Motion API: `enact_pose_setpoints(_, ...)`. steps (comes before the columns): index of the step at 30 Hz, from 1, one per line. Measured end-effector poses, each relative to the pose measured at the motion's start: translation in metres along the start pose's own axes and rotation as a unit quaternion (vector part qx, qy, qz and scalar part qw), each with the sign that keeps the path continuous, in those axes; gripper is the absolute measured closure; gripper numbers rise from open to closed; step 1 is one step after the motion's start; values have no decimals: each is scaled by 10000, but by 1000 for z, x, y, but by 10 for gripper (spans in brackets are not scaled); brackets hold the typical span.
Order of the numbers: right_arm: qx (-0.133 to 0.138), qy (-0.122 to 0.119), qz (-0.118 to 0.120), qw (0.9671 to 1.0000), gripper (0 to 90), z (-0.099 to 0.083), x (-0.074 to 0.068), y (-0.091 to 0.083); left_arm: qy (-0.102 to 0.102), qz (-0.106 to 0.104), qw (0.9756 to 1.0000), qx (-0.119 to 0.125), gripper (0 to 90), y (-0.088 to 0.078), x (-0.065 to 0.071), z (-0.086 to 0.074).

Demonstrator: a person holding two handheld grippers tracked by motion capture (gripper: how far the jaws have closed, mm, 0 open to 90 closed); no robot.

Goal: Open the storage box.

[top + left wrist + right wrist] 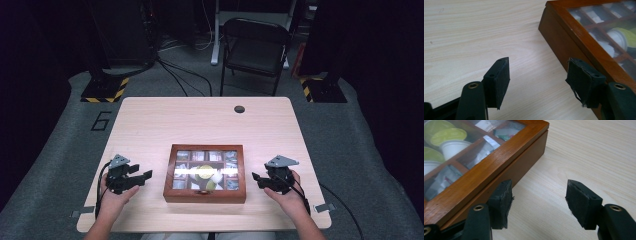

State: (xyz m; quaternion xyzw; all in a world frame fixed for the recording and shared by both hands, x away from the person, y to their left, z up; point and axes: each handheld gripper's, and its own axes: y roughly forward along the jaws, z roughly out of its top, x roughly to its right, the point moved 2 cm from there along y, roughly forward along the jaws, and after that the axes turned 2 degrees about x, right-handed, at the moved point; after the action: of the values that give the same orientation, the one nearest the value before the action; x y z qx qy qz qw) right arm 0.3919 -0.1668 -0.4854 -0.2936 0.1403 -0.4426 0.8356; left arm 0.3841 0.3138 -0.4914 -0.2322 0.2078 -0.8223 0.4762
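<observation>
A pale wooden table (205, 120) takes up the middle of the room, with a dark folding chair (254, 47) standing on the grey floor beyond its far edge. On the near half of the table lies a brown wooden box (205, 196) with a glass lid; through the panes I can make out a grid of compartments with small packets in the outer ones and white and yellow-green cups in the middle. The box sits between the two tools, roughly centred. The left gripper (141, 178) is held just off the box's left side, its jaws pointing toward that wall, near but not touching. In the left gripper view (539, 82) its jaws stand partly apart with only bare tabletop between them, and the box's side wall runs close past the right-hand jaw; whether that jaw brushes the wood I cannot tell. The right gripper (257, 180) mirrors it off the box's right side, again close and pointing inward. In the right gripper view (541, 202) its jaws are likewise about half spread with nothing held, the box's corner and side wall lying just behind the left-hand jaw. Each tool rests in a hand coming in from the near edge, a cable trailing from it. A small dark round hole (239, 109) marks the table's far side.
</observation>
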Motion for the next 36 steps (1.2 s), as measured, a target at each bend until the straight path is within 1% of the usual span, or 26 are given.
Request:
enact_pose_setpoints(1, -6, -13, 26, 10000, 395, 1, -2, -3, 47, -36, 10000, 12, 358, -1, 3, 0)
enact_pose_setpoints(3, -5, -17, 43, 10000, 397, 1, -3, -4, 65, -40, 10000, -15, 361, -1, 5, 0)
enact_pose_setpoints(4, 18, -25, 33, 10000, 399, 1, -4, -5, 138, -35, 9999, -24, 361, -2, 7, 0)
enact_pose_setpoints(5, 34, -27, 59, 10000, 403, 2, -6, -7, 143, -95, 9998, -56, 362, -4, 10, 0)
enact_pose_setpoints(8, 72, -12, 132, 9999, 403, 3, -8, -9, 158, -161, 9997, -19, 367, -7, 16, -1)
enact_pose_setpoints(10, 82, -11, 177, 9998, 403, 3, -10, -11, 169, -240, 9996, -40, 372, -10, 20, -3)
enact_pose_setpoints(11, 82, -11, 177, 9998, 403, 3, -10, -11, 169, -240, 9996, -40, 373, -10, 20, -3)
enact_pose_setpoints(13, 92, -92, 273, 9995, 397, 1, -15, -14, 203, -327, 9993, -42, 377, -14, 26, -5)
enact_pose_setpoints(15, 75, -78, 280, 9996, 395, 1, -17, -16, 213, -362, 9991, -49, 383, -15, 28, -5)
enact_pose_setpoints(16, 125, -143, 332, 9993, 394, 0, -20, -19, 296, -392, 9988, -78, 390, -17, 32, -7)
enact_pose_setpoints(18, 133, -135, 366, 9991, 399, -1, -24, -22, 312, -411, 9986, -74, 402, -18, 34, -7)
enact_pose_setpoints(19, 138, -166, 396, 9990, 400, -2, -25, -24, 383, -442, 9982, -92, 409, -20, 38, -8)
enact_pose_setpoints(20, 136, -184, 436, 9988, 403, -2, -27, -25, 386, -450, 9982, -46, 415, -21, 40, -9)
enact_pose_setpoints(21, 136, -184, 436, 9988, 403, -2, -27, -25, 386, -450, 9982, -46, 418, -21, 40, -9)
enact_pose_setpoints(22, 136, -179, 502, 9985, 407, -4, -32, -27, 410, -492, 9979, -33, 426, -23, 43, -10)
enact_pose_setpoints(25, 129, -157, 565, 9982, 409, -5, -36, -29, 429, -507, 9978, -14, 437, -25, 46, -11)
enact_pose_setpoints(26, 142, -155, 653, 9976, 411, -7, -42, -32, 471, -526, 9975, 31, 440, -27, 49, -12)
enact_pose_setpoints(27, 154, -185, 670, 9975, 412, -8, -44, -33, 483, -523, 9975, 35, 441, -28, 51, -12)
enact_pose_setpoints(28, 147, -200, 700, 9972, 413, -9, -46, -35, 494, -571, 9971, 13, 444, -29, 51, -12)
enact_pose_setpoints(29, 147, -200, 700, 9972, 413, -9, -46, -35, 494, -571, 9971, 13, 444, -29, 51, -12)
enact_pose_setpoints(30, 169, -230, 782, 9965, 415, -10, -53, -36, 493, -563, 9972, 54, 444, -28, 53, -13)
enact_pose_setpoints(32, 125, -264, 867, 9958, 416, -11, -57, -36, 535, -599, 9968, -4, 444, -28, 52, -13)
enact_pose_setpoints(33, 125, -264, 867, 9958, 416, -11, -57, -36, 535, -599, 9968, -4, 444, -28, 52, -13)
enact_pose_setpoints(34, 60, -327, 948, 9949, 426, -13, -61, -33, 503, -604, 9969, -1, 444, -27, 52, -13)
enact_pose_setpoints(35, 60, -327, 948, 9949, 426, -13, -61, -33, 500, -607, 9969, -2, 444, -27, 52, -13)
enact_pose_setpoints(36, -45, -396, 1015, 9940, 435, -15, -62, -30, 543, -594, 9968, -23, 444, -25, 51, -13)
